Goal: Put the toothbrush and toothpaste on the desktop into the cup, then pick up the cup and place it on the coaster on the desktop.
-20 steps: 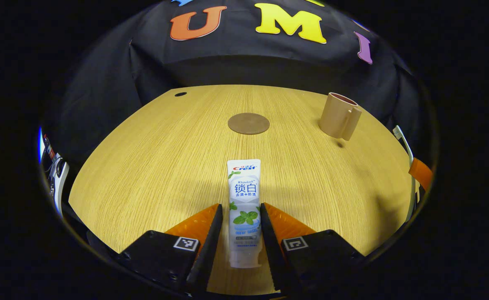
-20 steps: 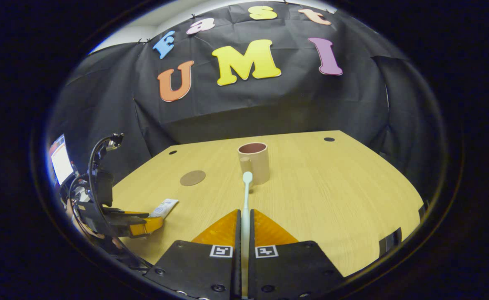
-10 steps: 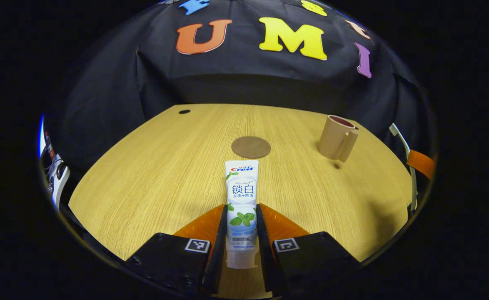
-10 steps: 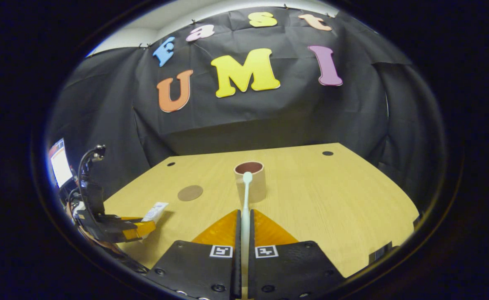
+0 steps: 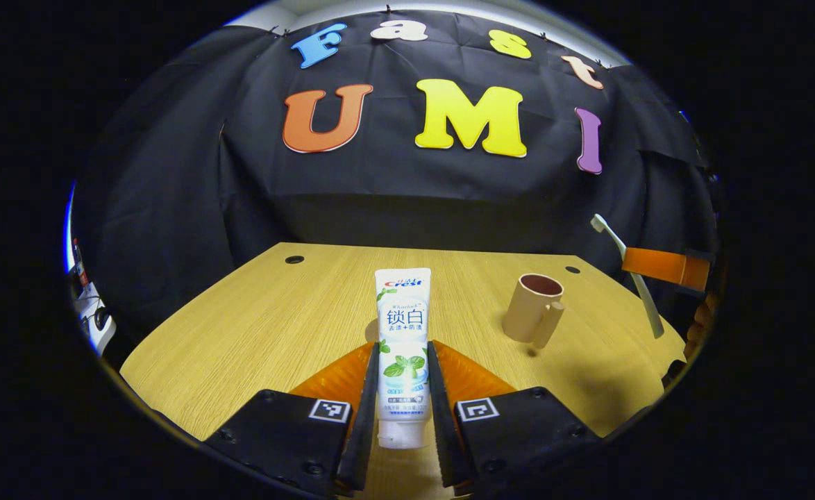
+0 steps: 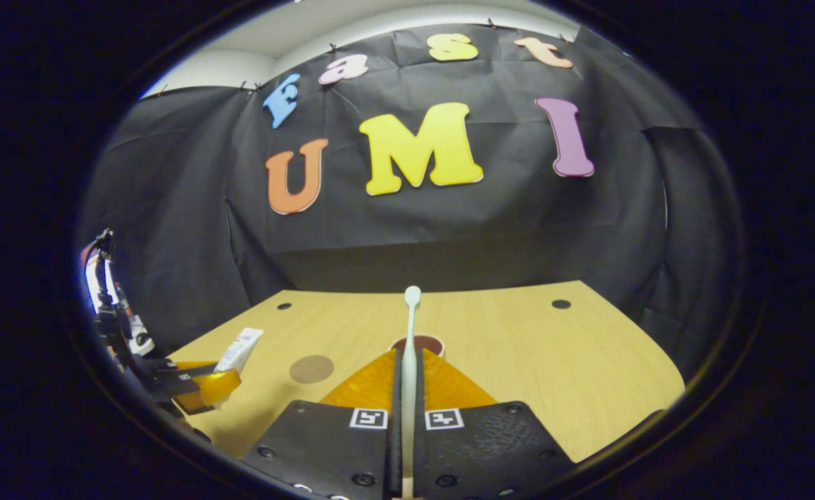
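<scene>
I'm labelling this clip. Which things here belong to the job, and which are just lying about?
Job:
toothpaste, in left tongs
toothbrush, in right tongs
cup
coaster

Lying about:
gear with cables at the table's left edge

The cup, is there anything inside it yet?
The cup shows only its dark inner wall at the mouth; its bottom is hidden. The toothpaste and toothbrush are each held in tongs, outside it.
</scene>
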Tool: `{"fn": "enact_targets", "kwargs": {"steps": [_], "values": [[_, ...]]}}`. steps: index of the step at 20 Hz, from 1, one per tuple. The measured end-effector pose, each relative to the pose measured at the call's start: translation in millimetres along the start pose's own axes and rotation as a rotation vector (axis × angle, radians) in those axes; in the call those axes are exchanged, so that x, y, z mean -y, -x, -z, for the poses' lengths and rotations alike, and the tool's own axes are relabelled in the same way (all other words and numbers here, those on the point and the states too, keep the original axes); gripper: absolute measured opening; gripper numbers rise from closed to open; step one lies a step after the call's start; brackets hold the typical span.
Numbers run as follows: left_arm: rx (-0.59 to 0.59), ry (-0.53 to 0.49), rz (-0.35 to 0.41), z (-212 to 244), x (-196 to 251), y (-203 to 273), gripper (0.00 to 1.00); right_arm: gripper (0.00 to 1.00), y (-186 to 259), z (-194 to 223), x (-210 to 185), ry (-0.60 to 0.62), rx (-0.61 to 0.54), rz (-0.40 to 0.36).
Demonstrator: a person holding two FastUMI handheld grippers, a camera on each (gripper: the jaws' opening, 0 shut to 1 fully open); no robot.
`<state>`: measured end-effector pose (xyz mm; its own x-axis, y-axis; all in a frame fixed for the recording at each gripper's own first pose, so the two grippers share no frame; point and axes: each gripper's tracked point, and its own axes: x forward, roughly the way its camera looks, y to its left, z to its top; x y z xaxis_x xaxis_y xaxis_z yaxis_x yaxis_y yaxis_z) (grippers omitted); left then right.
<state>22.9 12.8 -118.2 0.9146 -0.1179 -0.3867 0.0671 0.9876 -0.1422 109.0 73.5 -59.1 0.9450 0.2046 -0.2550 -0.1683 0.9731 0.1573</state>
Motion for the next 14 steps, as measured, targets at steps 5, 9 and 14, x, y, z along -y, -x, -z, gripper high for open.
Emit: {"fn": "enact_targets", "kwargs": {"steps": [5, 9, 14], "values": [[0.047, -0.004, 0.022, -26.2, 10.2, -6.9, 0.41, 0.04, -42.4, -35.1, -9.0, -0.017, 0.064, -0.052], [0.076, -0.015, 0.054, -42.9, 21.2, -16.8, 0.41, 0.04, -87.0, -43.4, -9.1, -0.008, 0.097, -0.07], [0.063, -0.03, 0.094, -44.4, 29.1, -35.0, 0.41, 0.04, -139.6, -37.1, 3.0, 0.006, 0.122, -0.06]]}}
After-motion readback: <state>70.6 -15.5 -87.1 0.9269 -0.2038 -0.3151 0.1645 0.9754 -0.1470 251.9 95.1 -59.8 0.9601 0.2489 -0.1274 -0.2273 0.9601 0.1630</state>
